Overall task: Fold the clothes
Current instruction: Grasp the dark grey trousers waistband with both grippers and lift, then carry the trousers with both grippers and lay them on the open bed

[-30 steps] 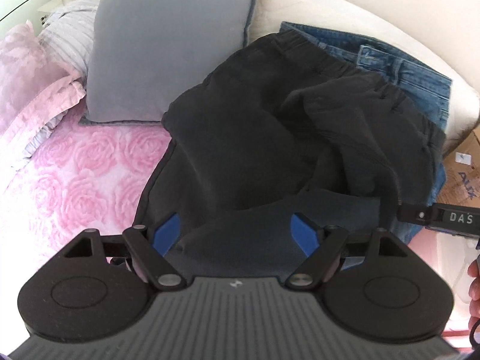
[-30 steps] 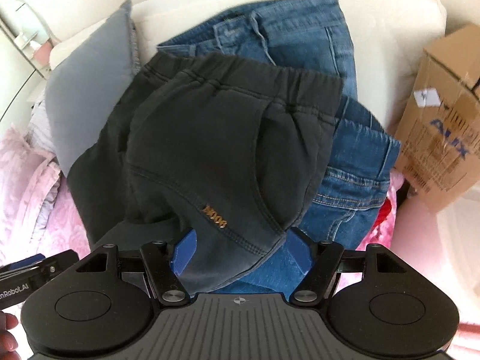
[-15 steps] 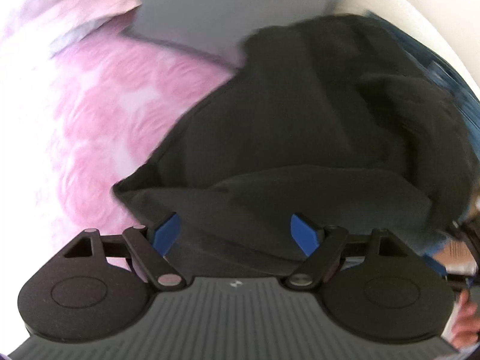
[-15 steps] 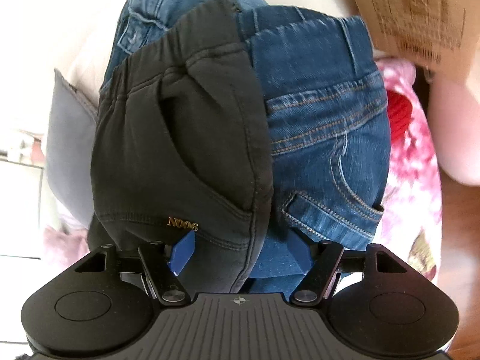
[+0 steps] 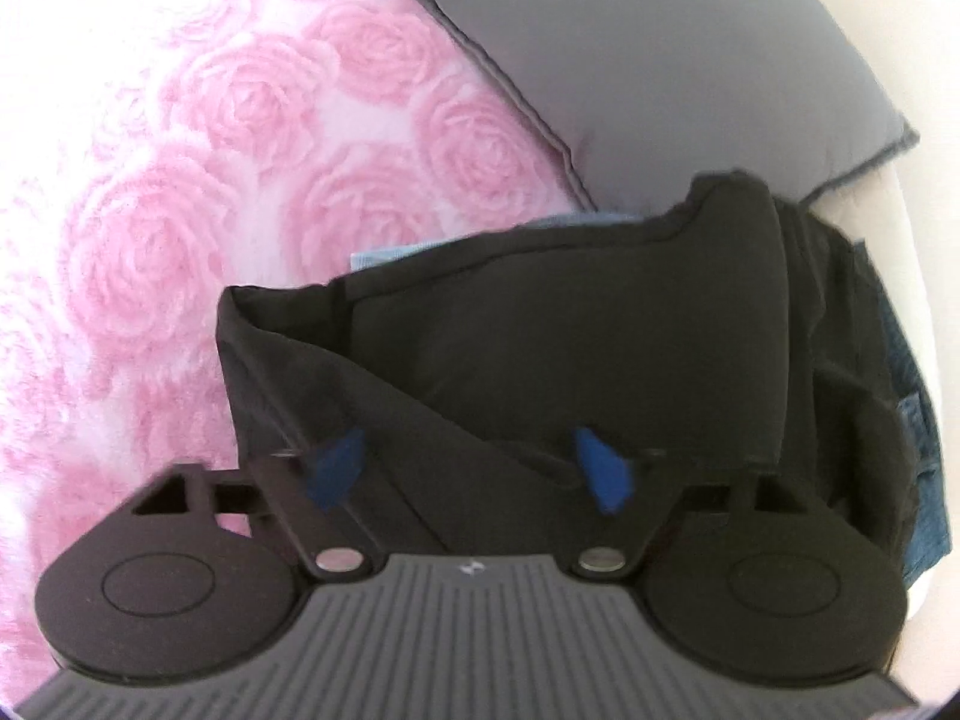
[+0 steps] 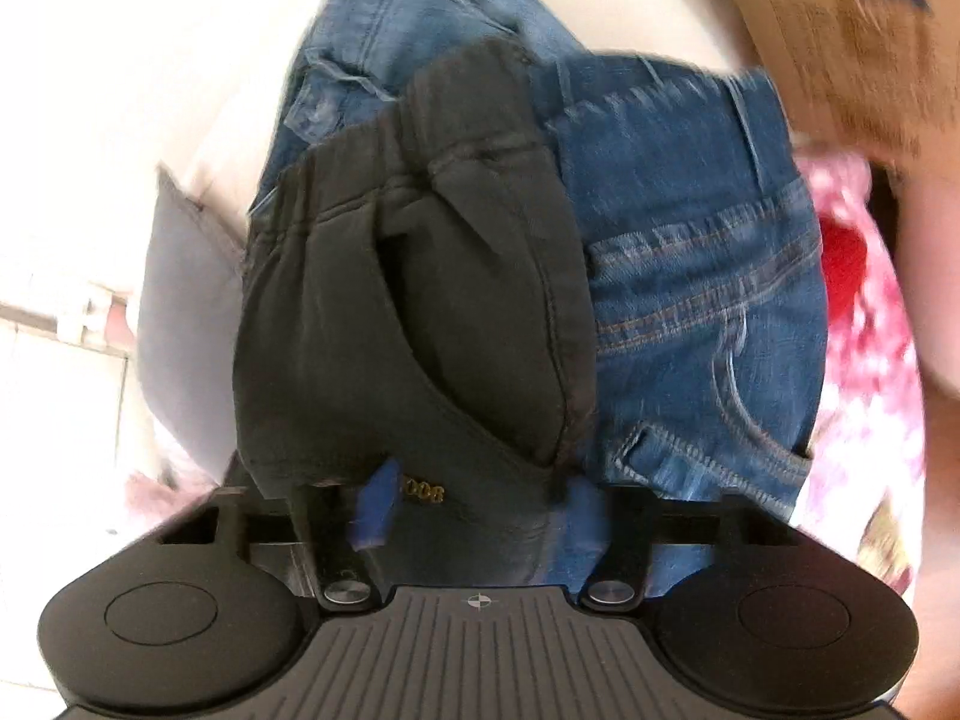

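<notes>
Folded black pants (image 5: 570,324) lie on blue jeans (image 6: 690,228) on the bed. In the right wrist view the black pants (image 6: 408,312) show their elastic waistband, a pocket and a small gold logo. My left gripper (image 5: 471,468) stands with its blue fingers apart, black cloth bunched between and over them. My right gripper (image 6: 477,504) also has its blue fingers apart, with the black pants' edge lying between them, over the jeans. Whether either gripper pinches the cloth is hidden.
A pink rose-patterned bedspread (image 5: 180,192) fills the left of the left wrist view. A grey pillow (image 5: 660,48) lies behind the pants. A cardboard box (image 6: 852,30) stands at the right, with a red item (image 6: 846,258) beside the jeans. A cream cushion (image 6: 150,60) lies behind.
Both grippers swung down and closer over the clothes. The black pants' spread leg has been brought over into a more compact fold. The right view now looks down along the waistband.
</notes>
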{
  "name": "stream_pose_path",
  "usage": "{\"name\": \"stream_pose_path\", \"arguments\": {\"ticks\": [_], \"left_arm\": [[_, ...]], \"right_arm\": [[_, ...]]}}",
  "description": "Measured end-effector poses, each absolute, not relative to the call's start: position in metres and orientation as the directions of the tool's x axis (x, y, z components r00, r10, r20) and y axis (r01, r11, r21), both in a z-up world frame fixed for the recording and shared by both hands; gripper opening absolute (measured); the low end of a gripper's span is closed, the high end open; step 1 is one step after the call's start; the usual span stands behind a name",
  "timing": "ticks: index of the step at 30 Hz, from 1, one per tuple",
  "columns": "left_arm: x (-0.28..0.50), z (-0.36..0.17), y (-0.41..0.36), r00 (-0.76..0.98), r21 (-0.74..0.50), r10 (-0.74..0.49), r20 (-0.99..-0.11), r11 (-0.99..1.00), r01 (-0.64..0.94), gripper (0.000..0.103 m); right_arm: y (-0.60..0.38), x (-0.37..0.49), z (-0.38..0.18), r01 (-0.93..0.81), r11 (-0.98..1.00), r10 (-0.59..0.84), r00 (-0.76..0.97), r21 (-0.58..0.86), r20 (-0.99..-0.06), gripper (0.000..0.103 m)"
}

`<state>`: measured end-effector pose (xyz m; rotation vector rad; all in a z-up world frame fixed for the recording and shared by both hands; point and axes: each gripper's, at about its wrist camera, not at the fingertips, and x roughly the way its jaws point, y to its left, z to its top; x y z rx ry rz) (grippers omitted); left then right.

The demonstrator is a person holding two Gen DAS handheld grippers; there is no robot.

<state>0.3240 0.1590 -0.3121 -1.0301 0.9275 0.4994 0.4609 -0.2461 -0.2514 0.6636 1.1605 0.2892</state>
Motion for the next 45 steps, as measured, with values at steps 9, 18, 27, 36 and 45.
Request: {"name": "stream_pose_path", "arguments": {"ticks": [9,18,27,36,45], "left_arm": [[0.264,-0.283,0.163,0.597,-0.538,0.005,-0.802,0.429,-0.726,0.003],[0.106,-0.196,0.192,0.680,-0.587,0.256,-0.687,0.358,-0.727,0.001],[-0.125,-0.045,0.223,0.653,-0.593,0.625,-0.428,0.351,-0.725,0.000],[-0.301,0.014,0.213,0.346,-0.275,0.808,-0.477,0.237,-0.932,0.003],[-0.378,-0.088,0.170,0.150,-0.121,0.550,-0.822,0.089,-0.989,0.003]], "right_arm": [[-0.208,0.421,-0.157,-0.227,0.752,0.634,0.510,0.619,-0.582,0.013],[-0.094,0.343,-0.033,-0.625,0.486,0.874,0.367,0.611,-0.320,0.012],[0.018,0.207,0.069,-0.773,0.033,0.998,0.061,0.634,0.023,0.012],[0.096,0.093,0.065,-0.735,-0.074,0.990,-0.133,0.674,-0.036,0.029],[0.109,-0.012,-0.114,-0.872,0.255,0.548,-0.225,0.417,-0.806,0.070]]}}
